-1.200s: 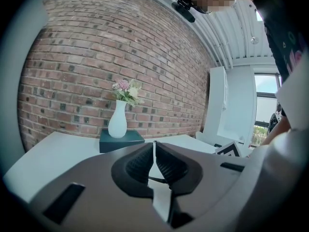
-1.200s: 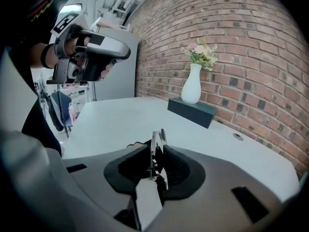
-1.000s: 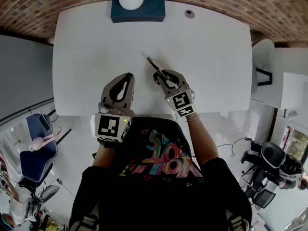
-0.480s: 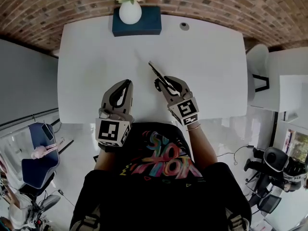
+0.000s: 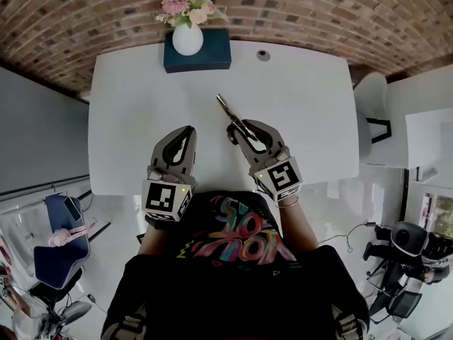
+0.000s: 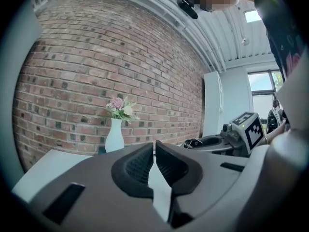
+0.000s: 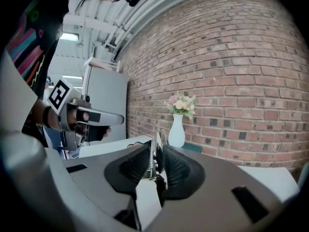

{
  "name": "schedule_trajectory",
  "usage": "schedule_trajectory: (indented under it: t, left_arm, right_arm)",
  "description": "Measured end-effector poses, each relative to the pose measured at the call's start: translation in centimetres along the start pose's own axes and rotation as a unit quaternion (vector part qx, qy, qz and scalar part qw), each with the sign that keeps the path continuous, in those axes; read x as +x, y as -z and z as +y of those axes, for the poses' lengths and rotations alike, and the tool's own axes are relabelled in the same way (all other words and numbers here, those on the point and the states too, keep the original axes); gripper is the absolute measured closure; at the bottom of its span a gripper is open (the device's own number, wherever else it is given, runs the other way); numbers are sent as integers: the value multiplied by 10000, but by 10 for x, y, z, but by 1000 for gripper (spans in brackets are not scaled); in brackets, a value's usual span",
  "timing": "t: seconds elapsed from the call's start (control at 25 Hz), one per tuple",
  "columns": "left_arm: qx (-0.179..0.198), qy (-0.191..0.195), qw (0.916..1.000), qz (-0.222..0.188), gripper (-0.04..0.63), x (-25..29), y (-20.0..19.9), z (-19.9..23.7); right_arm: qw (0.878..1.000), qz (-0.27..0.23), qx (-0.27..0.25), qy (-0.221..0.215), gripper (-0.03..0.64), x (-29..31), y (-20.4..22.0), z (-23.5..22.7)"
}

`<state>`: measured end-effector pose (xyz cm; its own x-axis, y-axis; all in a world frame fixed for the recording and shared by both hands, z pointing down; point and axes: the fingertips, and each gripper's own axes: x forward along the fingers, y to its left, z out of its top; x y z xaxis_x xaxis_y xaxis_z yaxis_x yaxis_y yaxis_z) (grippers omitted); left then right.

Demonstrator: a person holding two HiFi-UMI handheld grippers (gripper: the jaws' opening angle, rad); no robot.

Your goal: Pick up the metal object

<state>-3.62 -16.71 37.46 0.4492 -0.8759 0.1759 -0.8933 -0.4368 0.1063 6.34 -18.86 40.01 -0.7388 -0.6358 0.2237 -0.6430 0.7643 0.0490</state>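
The metal object [image 5: 227,109] is a slim plier-like tool with a small spring. It sticks out past my right gripper [image 5: 237,126] toward the far left, above the white table [image 5: 304,98]. In the right gripper view the tool [image 7: 155,151] sits clamped between the ribbed pads [image 7: 176,170] of the right gripper [image 7: 157,153]. My left gripper [image 5: 188,131] hovers over the table's near edge, to the left of the right one. Its pads [image 6: 141,164] meet at the tip with nothing between them.
A white vase of flowers [image 5: 187,37] stands on a dark blue box [image 5: 214,57] at the table's far edge, with a small round disc [image 5: 263,55] to its right. A brick wall runs behind. A white chair [image 5: 371,94] stands at the right.
The head view has tilted up, so the vase and flowers now show fully. The right gripper keeps its hold on the tool and has drifted slightly right. The left gripper has barely moved.
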Motion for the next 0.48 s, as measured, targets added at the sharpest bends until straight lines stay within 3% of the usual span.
schedule_trajectory:
  t: [0.48]
  left_arm:
    - [20,255,9997,9,561,3,-8,-19]
  right_arm:
    - [9972,-592,274,362,509,-43,-57,-16]
